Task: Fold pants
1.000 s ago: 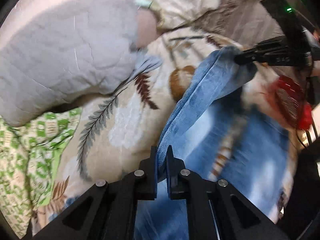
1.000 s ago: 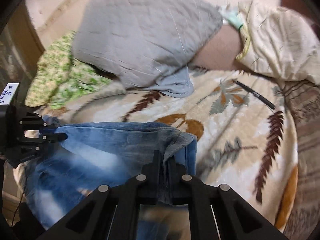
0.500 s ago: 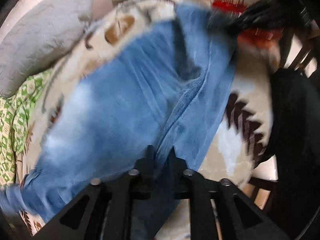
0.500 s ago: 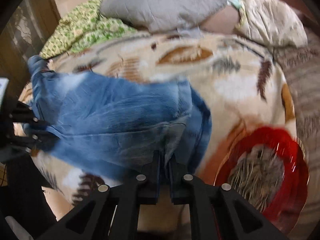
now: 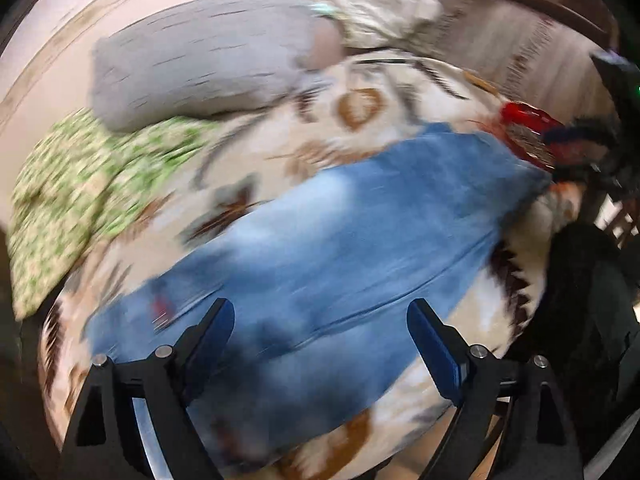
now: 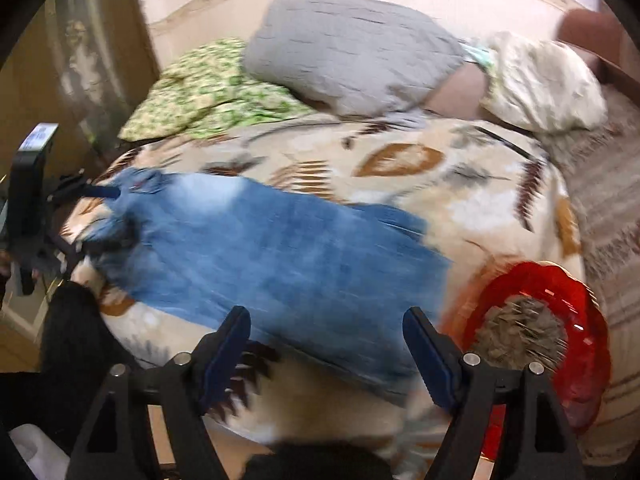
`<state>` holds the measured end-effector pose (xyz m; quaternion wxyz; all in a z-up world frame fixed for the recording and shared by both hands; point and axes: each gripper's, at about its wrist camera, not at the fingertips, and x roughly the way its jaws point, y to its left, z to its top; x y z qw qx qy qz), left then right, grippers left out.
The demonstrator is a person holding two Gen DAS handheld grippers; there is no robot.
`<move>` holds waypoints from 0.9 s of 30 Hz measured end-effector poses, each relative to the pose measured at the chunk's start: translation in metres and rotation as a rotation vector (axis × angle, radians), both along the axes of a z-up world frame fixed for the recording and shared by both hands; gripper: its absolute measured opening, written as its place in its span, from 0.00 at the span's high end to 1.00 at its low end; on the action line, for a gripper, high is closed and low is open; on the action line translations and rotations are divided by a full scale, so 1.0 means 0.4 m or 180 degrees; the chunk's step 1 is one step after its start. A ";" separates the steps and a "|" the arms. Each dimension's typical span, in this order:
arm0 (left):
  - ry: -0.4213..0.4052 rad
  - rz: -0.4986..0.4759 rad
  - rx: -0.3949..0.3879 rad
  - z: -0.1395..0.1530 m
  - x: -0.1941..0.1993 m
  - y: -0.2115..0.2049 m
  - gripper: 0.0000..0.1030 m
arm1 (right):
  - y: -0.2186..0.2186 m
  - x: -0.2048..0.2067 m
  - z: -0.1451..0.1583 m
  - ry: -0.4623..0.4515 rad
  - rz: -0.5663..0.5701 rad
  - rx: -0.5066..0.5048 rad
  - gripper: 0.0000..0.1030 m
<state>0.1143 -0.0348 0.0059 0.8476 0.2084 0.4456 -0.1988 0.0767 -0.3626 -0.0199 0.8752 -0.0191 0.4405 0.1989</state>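
Note:
Blue jeans (image 5: pixel 344 240) lie spread flat on a leaf-patterned blanket (image 5: pixel 360 108); they also show in the right wrist view (image 6: pixel 272 248). My left gripper (image 5: pixel 320 336) is open and empty, held above the near edge of the jeans. My right gripper (image 6: pixel 326 344) is open and empty, above the other end's near edge. Each gripper shows in the other's view: the right gripper (image 5: pixel 600 140) by the far end of the jeans, the left gripper (image 6: pixel 92 192) by the waist end. Both views are motion-blurred.
A grey quilted pillow (image 6: pixel 352 52), a green patterned cloth (image 6: pixel 208 84) and a cream pillow (image 6: pixel 544 84) lie at the head of the bed. A red plastic dish (image 6: pixel 536 332) with grey contents sits on the blanket near the jeans. A wooden door (image 6: pixel 52 80) stands at the left.
Both grippers held the jeans by an edge, laid them flat on the blanket, then opened and pulled back. The jeans now lie free.

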 end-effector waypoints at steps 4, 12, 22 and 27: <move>-0.0027 0.0404 0.0066 0.011 -0.030 0.162 0.14 | 0.127 0.002 0.011 -0.0061 0.0413 0.0023 0.21; -0.0022 0.1043 0.0014 0.002 -0.059 0.432 0.14 | 0.459 0.015 0.030 -0.0204 0.1271 0.0130 0.21; 0.0208 0.0856 -0.0356 -0.139 0.106 0.527 0.13 | 0.743 0.092 -0.135 -0.0305 0.1528 -0.0647 0.21; 0.0478 0.0649 -0.0581 -0.203 0.167 0.512 0.47 | 0.808 0.149 -0.208 -0.0300 0.1348 -0.1135 0.52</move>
